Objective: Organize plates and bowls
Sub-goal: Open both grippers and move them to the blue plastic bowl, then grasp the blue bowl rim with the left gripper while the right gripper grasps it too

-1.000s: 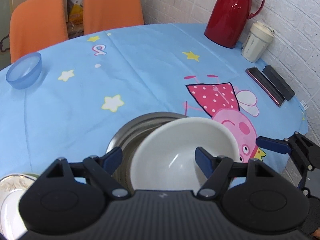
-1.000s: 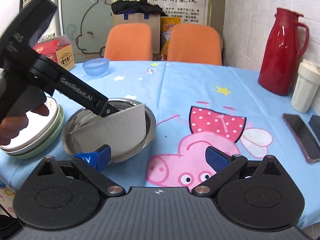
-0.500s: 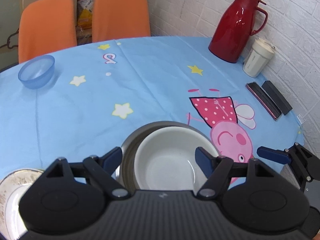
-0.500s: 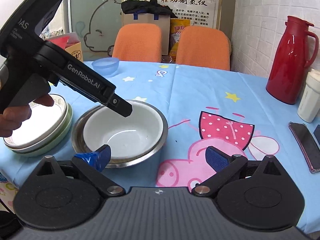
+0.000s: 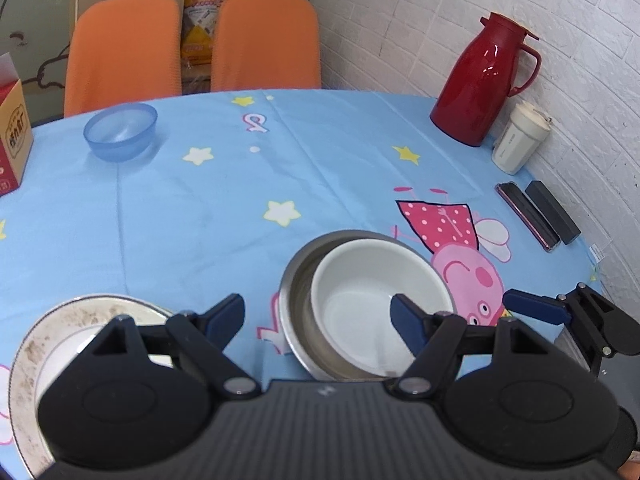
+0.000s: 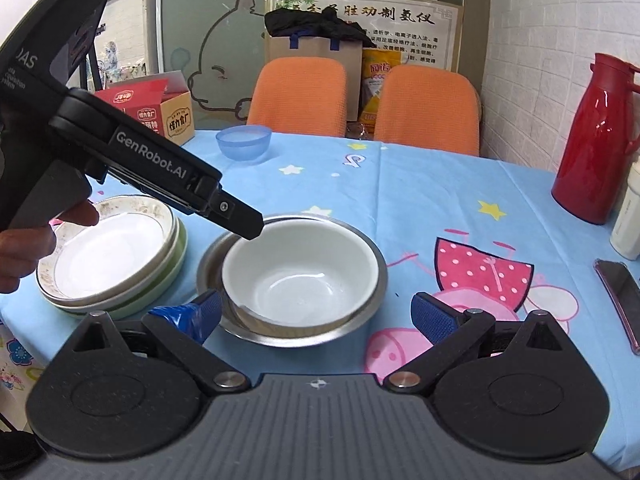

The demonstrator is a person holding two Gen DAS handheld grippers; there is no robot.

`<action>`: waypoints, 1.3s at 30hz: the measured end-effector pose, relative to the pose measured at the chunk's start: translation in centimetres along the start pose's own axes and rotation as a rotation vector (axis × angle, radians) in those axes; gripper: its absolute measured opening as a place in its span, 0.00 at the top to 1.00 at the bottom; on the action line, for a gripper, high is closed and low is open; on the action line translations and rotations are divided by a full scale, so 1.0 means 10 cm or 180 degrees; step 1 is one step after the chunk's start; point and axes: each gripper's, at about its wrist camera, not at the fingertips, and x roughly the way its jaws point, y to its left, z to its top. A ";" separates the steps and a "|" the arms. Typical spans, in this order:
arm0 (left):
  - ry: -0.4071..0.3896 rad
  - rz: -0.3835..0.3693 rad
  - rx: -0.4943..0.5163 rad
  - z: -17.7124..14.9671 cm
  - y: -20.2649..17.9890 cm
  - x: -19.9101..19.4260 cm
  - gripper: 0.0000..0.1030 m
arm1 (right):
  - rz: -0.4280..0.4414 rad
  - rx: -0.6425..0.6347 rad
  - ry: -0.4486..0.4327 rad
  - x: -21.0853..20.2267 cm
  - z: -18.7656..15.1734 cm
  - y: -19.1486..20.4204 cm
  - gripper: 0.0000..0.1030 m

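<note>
While the person holds a tool in each hand, the table (image 6: 420, 200) with its blue cartoon cloth shows plates and bowls. Going from left to right in the right wrist view, a red box (image 6: 160, 114) sits far back at about ten o'clock. Below it, at nine o'clock, a stack of plates (image 6: 108, 264) rests on the cloth, a white plate on top of a green one. The top plate has brown marks on its rim. The left gripper (image 5: 318, 312) hangs above the table between the plates and the bowls, its two fingers wide apart and holding nothing. Just beside the plates, near the middle, a white bowl (image 6: 300, 276) sits inside a metal bowl (image 6: 368, 304). The white bowl leans toward the left side of the metal one. A small blue bowl (image 6: 244, 142) stands well apart at twelve o'clock, close to two orange chairs (image 6: 298, 96). The right gripper (image 6: 316, 316) is at six o'clock, near the front of the metal bowl, its blue fingers (image 6: 434, 316) spread apart and empty. At three o'clock a red jug (image 6: 592, 140) stands by the wall, with a white cup (image 5: 518, 140) next to it and a phone (image 6: 620, 296) lying flat nearer the edge.
</note>
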 end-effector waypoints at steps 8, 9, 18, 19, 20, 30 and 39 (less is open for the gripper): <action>-0.0024 0.0139 -0.0150 0.02 0.42 -0.09 0.29 | 0.0076 -0.0114 -0.0002 0.15 0.19 0.16 0.14; -0.0020 0.0164 -0.0175 0.02 0.49 -0.10 0.29 | 0.0096 -0.0131 0.0011 0.19 0.22 0.18 0.14; -0.0142 0.0512 -0.0414 0.33 1.28 -0.15 0.29 | 0.0356 -0.0354 0.0033 0.65 0.78 0.32 0.14; -0.0175 0.0568 -0.0449 0.42 1.38 -0.15 0.29 | 0.0401 -0.0376 0.0024 0.73 0.88 0.33 0.14; -0.0213 0.0630 -0.0483 0.51 1.47 -0.14 0.29 | 0.0433 -0.0397 0.0024 0.81 0.98 0.35 0.14; -0.0245 0.0768 -0.0608 1.53 2.21 0.60 0.29 | 0.0721 -0.0620 0.0469 2.31 1.77 0.60 0.14; 0.0062 0.0730 -0.0715 1.69 2.54 1.39 0.29 | 0.0825 -0.0501 0.0807 3.27 1.74 0.72 0.14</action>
